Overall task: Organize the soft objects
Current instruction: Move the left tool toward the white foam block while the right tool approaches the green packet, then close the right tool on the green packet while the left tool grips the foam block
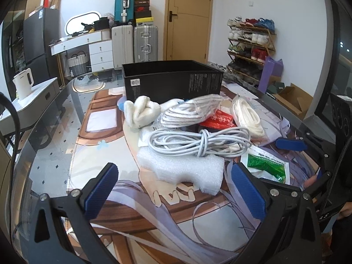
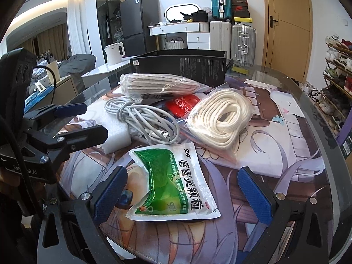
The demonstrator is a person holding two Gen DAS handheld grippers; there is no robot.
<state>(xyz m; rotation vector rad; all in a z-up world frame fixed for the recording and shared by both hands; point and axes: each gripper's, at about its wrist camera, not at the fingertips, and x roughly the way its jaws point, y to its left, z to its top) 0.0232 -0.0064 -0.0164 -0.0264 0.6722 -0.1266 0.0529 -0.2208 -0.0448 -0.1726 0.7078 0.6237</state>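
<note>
Plainly, both jaws wide, empty.

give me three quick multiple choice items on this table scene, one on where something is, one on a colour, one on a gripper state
1. Where does the black box stand?
A. behind the pile of soft things
B. on top of the grey cable
C. on the floor by the shoe rack

2. What colour is the printed part of the sachet nearest the right gripper?
A. pink
B. green
C. black

3. How does the left gripper stand?
A. shut on the foam block
B. shut on the white rope
C. open, holding nothing

Answers:
1. A: the box sits on the table beyond the grey cable and white rope.
2. B: the sachet shows a green panel on white.
3. C: its blue pads are wide apart, and the foam block lies on the table ahead of them, ungripped.
</note>
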